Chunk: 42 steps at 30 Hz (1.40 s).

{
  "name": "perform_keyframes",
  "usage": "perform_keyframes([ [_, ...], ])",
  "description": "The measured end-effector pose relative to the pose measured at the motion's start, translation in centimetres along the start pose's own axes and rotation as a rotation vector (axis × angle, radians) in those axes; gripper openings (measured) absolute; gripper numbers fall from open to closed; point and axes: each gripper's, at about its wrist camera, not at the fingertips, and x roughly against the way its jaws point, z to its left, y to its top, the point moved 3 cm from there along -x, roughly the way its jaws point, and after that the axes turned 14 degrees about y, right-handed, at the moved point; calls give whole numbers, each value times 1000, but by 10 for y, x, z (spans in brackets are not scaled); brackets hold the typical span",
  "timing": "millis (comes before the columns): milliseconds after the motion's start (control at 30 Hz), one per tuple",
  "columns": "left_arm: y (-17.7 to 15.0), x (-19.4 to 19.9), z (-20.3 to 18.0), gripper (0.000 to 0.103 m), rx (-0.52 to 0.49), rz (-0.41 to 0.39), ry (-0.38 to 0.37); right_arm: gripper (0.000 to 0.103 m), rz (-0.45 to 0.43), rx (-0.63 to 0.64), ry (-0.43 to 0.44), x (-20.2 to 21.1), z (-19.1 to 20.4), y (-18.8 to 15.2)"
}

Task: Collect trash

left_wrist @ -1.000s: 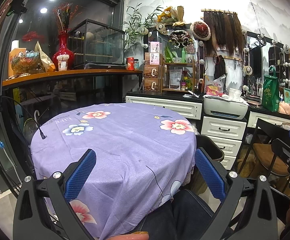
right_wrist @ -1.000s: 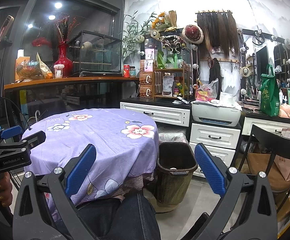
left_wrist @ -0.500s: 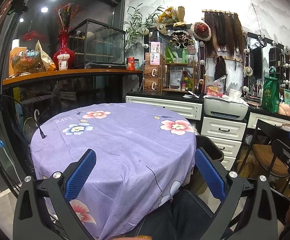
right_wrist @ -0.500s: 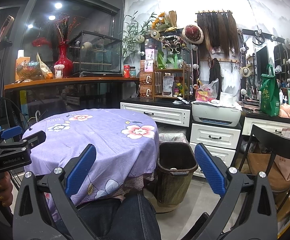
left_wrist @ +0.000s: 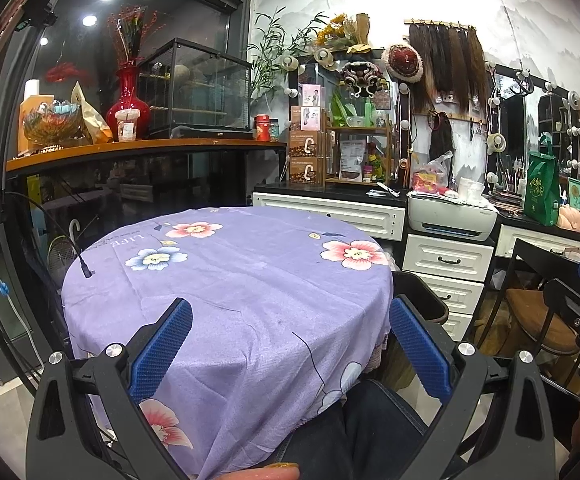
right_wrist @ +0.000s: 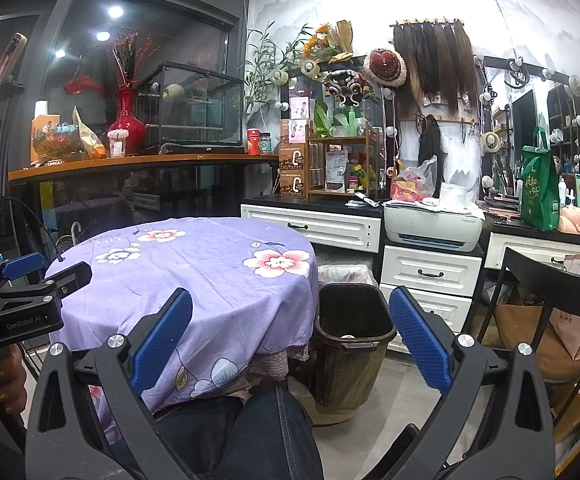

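We are holding left gripper [left_wrist: 290, 344] over near edge of surface [left_wrist: 226, 272], fingers spread wide, gripping nothing. Right gripper [right_wrist: 290, 340] likewise spread, empty, pointing at gap between surface and trash bin [right_wrist: 352, 344]. We are seeing no loose trash on purple cloth; small pale item lying inside bin. Risk, we judge: fingers snagging draped cloth and dragging it off; knee [right_wrist: 250, 432] crowding low reach. Bin standing right of surface, just beside it. Farther: black chair [right_wrist: 546, 308] right, drawers [right_wrist: 430, 276], printer [right_wrist: 434, 226], cluttered counter behind.
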Motion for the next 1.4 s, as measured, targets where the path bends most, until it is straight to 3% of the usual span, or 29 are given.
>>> perform_keyframes([
  [1400, 1, 0, 1, 98, 4, 2, 2, 97, 1, -1, -2, -1, 2, 2],
])
